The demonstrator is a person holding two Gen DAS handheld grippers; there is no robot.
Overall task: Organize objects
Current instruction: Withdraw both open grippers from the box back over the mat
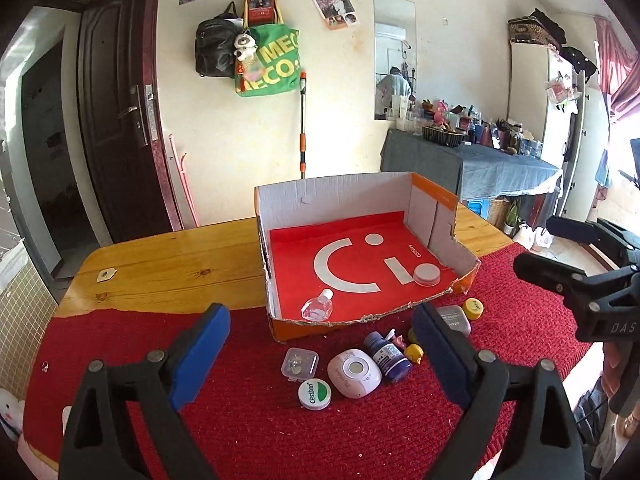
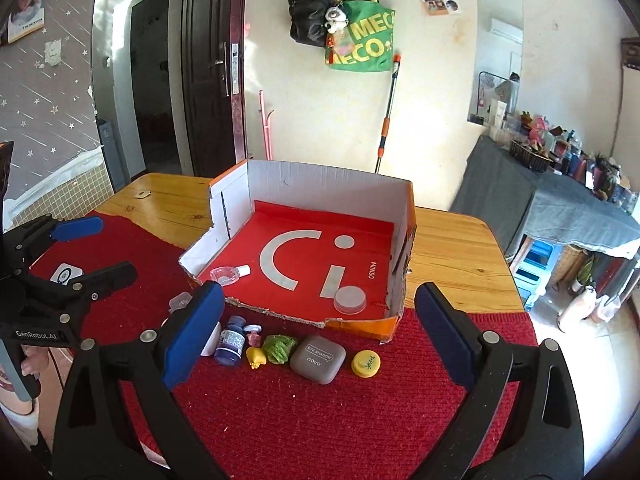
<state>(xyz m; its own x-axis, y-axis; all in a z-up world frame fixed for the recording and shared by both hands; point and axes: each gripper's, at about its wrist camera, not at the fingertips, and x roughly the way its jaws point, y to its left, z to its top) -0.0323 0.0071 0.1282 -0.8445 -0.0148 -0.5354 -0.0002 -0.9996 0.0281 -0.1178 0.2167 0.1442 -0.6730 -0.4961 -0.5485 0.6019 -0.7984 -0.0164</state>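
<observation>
both grippers hang with their blue-padded jaws spread wide and nothing between them. left gripper (image 1: 322, 350) sits at 6 o'clock of its own view over the red cloth (image 1: 248, 432); right gripper (image 2: 318, 330) does the same in its view, and it also shows at 3 o'clock in the left view.

nearest the left gripper, at about 6 o'clock of the box, lie a white-and-green round tin (image 1: 314, 394), a pale pink oval case (image 1: 354, 373) touching it, a small clear square case (image 1: 300, 363) and a dark blue bottle (image 1: 387, 356) on its side. toward 4 o'clock of the box, in the right view, a yellow toy (image 2: 256, 357), a green ridged piece (image 2: 281, 347), a grey eye shadow case (image 2: 317, 359) and a yellow cap (image 2: 365, 364) lie in a row on the cloth, just beside the box's torn front edge.

beyond them the open cardboard box (image 1: 336, 198) stands partly on the cloth, partly on the wooden table (image 1: 172, 268). on its red floor lie a clear small bottle (image 1: 318, 307) at 7 o'clock and a round translucent lid (image 1: 427, 274) at 4 o'clock, well apart.
</observation>
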